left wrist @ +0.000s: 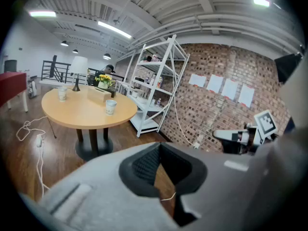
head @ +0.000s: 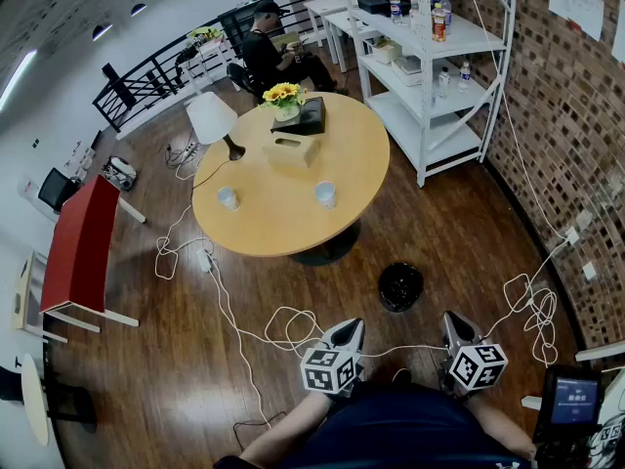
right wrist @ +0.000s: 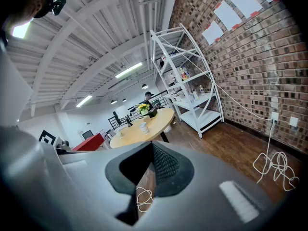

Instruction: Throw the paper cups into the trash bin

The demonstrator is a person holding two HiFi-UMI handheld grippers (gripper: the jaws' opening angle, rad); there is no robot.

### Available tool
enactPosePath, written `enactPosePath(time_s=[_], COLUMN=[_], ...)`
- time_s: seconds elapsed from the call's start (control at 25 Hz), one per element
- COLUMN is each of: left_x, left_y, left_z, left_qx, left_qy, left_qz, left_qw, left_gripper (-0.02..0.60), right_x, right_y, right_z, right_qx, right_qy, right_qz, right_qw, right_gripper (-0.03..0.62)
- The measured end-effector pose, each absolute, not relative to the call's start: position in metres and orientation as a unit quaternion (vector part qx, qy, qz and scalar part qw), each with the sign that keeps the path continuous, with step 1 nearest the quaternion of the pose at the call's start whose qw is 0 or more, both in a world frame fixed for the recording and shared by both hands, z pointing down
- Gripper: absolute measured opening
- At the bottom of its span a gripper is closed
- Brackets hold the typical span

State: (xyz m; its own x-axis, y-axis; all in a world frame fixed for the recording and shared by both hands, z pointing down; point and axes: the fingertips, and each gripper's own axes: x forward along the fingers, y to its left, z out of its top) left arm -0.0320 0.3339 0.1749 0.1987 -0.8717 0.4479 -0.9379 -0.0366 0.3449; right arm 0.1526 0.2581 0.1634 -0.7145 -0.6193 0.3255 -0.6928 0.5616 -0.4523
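Observation:
Two white paper cups (head: pixel 228 198) (head: pixel 325 193) stand on the round wooden table (head: pixel 283 228); the left gripper view shows them at the table's near edge (left wrist: pixel 111 107) and far side (left wrist: pixel 62 94). A black trash bin (head: pixel 400 286) sits on the floor between the table and me. My left gripper (head: pixel 347 335) and right gripper (head: pixel 457 332) are held low near my body, well short of the table. Both are shut with nothing in them. In the right gripper view the cups (right wrist: pixel 143 126) look small and far off.
A white shelf unit (head: pixel 430 86) stands against the brick wall at the right. On the table are a lamp (head: pixel 213 120), a tissue box (head: pixel 291 149) and flowers (head: pixel 283 94). White cables (head: pixel 283 325) loop over the floor. A red table (head: pixel 83 247) is at the left, and a person (head: pixel 269 52) sits beyond.

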Motion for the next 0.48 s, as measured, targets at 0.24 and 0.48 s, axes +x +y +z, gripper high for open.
enactPosePath(time_s=[0.24,0.48], left_x=[-0.015,-0.037], left_y=[0.348,0.325], left_z=[0.192,0.196], left_qx=[0.688,0.691], left_qy=[-0.648,-0.647], left_qz=[0.067,0.062], left_qw=[0.319,0.317], left_gripper=[0.003,0.003], right_x=[0.185,0.175], right_y=[0.281,0.258], right_z=[0.198,0.203], right_qx=[0.357,0.369], right_qy=[-0.868,-0.865], right_qz=[0.330,0.325], right_qw=[0.107,0.100], right_gripper=[0.011,0.011])
